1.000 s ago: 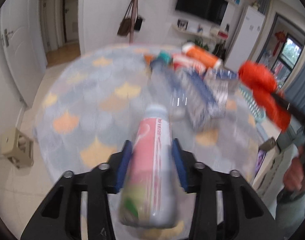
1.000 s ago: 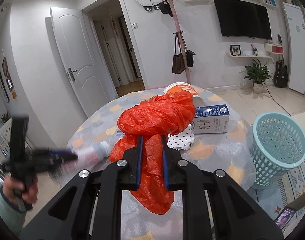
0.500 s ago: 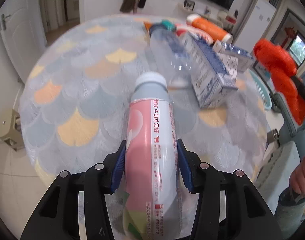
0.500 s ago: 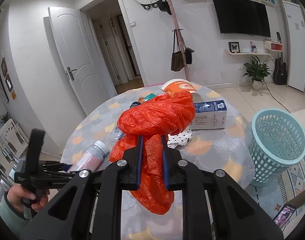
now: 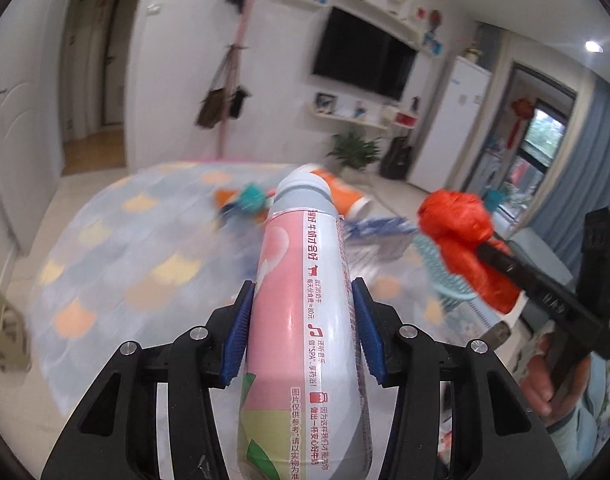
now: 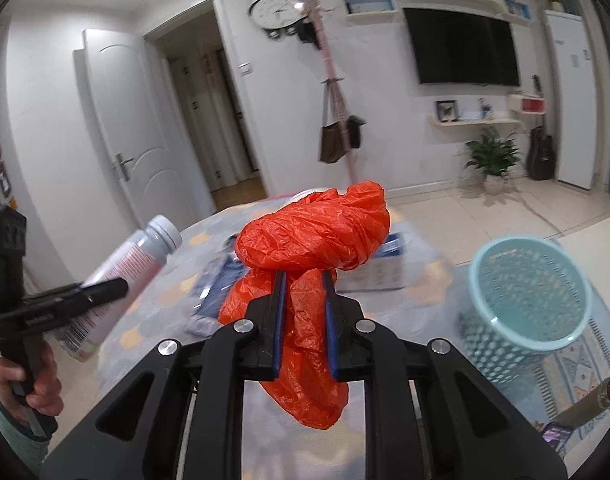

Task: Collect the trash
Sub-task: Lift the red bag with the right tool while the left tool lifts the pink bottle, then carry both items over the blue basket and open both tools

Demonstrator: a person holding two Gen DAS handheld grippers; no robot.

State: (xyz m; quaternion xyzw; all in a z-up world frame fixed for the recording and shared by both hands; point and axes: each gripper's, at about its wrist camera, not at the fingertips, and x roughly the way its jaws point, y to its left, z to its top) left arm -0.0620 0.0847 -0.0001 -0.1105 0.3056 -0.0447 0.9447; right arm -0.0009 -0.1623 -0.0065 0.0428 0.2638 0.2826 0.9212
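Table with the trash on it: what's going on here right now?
A person holds a gripper in each hand. The left gripper is shut on a pink bottle, lifted off the table. The right gripper is shut on a crumpled orange bag. A teal basket stands on the floor to the right of the table, seemingly empty. A blue carton and other blurred litter lie on the table.

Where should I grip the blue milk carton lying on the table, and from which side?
Take the blue milk carton across its narrow flat sides, coming from above, probably. It lies flat on the table, partly hidden behind the orange bag, and is blurred, so check its outline first.
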